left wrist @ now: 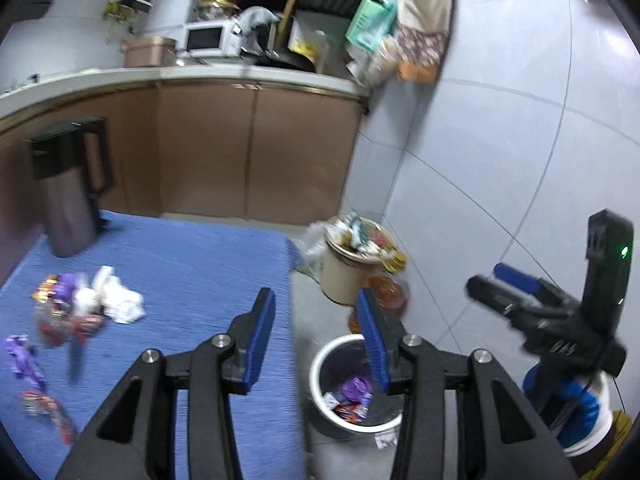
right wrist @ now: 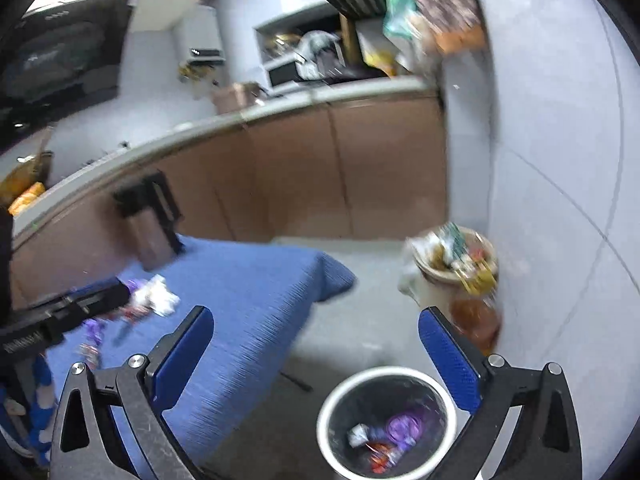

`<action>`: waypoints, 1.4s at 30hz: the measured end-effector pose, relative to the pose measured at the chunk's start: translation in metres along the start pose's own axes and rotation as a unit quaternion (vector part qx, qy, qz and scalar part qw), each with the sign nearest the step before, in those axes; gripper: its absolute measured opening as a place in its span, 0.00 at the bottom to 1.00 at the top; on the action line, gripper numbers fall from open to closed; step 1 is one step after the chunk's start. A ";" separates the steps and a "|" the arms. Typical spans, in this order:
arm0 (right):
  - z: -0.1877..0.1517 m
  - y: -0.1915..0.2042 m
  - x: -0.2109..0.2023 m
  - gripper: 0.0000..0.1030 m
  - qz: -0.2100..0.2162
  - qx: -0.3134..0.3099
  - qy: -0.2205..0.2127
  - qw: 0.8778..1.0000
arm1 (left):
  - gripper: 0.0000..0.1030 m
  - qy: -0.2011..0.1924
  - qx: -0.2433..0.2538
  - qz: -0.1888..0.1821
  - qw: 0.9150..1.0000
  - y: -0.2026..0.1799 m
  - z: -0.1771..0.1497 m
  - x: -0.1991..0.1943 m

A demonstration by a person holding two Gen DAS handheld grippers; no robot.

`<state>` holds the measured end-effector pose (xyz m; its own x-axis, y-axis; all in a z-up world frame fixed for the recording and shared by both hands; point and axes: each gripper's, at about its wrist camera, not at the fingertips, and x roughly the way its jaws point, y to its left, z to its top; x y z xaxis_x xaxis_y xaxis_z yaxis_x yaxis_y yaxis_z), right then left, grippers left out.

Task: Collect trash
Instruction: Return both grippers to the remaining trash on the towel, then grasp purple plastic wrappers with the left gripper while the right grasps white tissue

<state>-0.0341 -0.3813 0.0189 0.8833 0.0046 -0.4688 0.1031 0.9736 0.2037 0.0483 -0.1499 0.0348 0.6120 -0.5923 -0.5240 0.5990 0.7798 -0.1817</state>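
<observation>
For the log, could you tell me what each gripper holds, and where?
Nothing: the left gripper and the right gripper are both open and empty.

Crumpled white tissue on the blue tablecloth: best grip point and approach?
Pinch the crumpled white tissue across its raised bulk on the right side, coming from above. It sits loosely bunched on the blue tablecloth, and wrappers crowd its left. The left gripper is open and nearer.
</observation>
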 end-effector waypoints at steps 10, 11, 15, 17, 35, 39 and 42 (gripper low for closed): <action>0.041 0.086 0.001 1.00 0.069 -0.041 -0.054 0.995 | 0.63 -0.056 -0.045 0.100 0.992 0.120 -0.003 -0.081; 0.043 0.096 0.007 1.00 0.081 -0.046 -0.052 0.994 | 0.63 -0.058 -0.055 0.111 0.991 0.136 -0.005 -0.087; 0.047 0.129 0.026 1.00 0.108 -0.067 -0.046 0.991 | 0.65 -0.060 -0.080 0.155 0.983 0.184 -0.017 -0.101; 0.046 0.144 0.039 1.00 0.120 -0.076 -0.037 0.989 | 0.68 -0.058 -0.094 0.182 0.977 0.211 -0.024 -0.107; -0.019 0.244 0.263 0.85 0.176 -0.114 0.191 0.959 | 0.68 0.082 -0.189 0.219 0.954 0.351 -0.091 -0.019; -0.043 0.259 0.306 0.75 0.172 -0.129 0.230 0.949 | 0.67 0.100 -0.202 0.215 0.950 0.364 -0.098 0.002; -0.056 0.268 0.324 0.64 0.168 -0.142 0.244 0.944 | 0.60 0.107 -0.214 0.209 0.948 0.372 -0.102 0.009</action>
<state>0.2544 -0.1066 -0.1265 0.5208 0.3603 -0.7739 -0.3334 0.9204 0.2042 0.2240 0.1550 -0.1223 0.6044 -0.1942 -0.7727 0.0352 0.9754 -0.2176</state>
